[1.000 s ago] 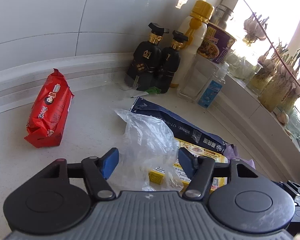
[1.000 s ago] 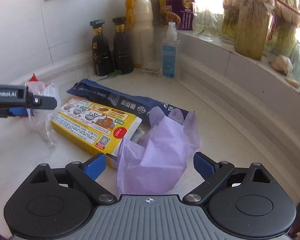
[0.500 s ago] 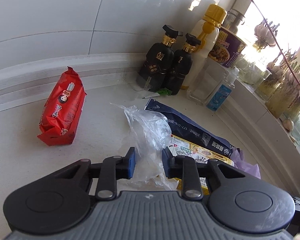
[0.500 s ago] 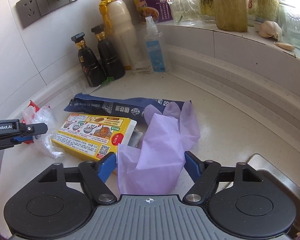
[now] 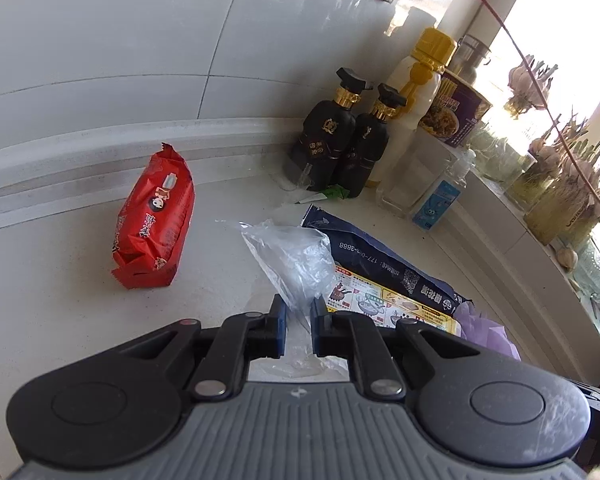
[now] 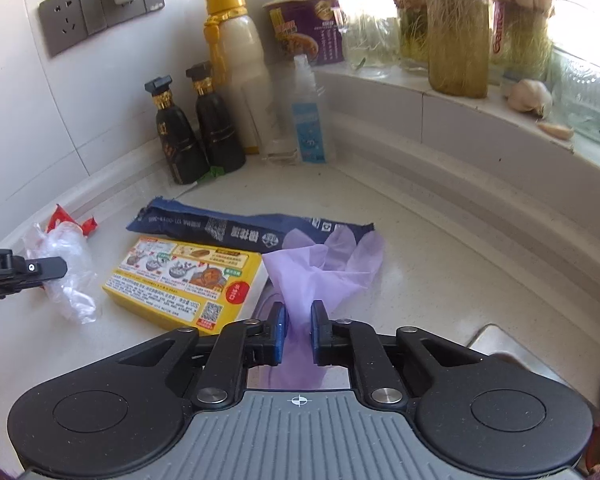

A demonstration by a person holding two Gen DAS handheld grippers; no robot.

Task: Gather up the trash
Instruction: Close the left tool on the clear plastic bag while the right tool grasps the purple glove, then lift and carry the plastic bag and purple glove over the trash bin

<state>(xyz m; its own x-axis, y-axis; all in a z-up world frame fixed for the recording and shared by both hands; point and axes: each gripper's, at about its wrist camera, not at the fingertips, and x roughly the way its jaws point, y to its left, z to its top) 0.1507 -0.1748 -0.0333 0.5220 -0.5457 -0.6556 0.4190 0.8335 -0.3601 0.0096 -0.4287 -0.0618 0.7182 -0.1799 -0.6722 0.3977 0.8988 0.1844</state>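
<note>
Both jaws have just been closing: left hand-held gripper (image 5: pixel 299 314) now clamps the clear plastic bag (image 5: pixel 296 258), right hand-held gripper (image 6: pixel 299 322) the purple glove (image 6: pixel 320 268), on the white desk (image 6: pixel 420 280) below a sunlit windowsill (image 6: pixel 480 116).

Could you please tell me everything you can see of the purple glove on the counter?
The purple glove is thin, translucent lilac and looks like soft plastic film. Its cuff end is bunched and pinched by the right gripper, whose jaws have just been closing on it. Its fingers lie flat on the white counter, overlapping the dark blue wrapper, beside the yellow box.
</note>
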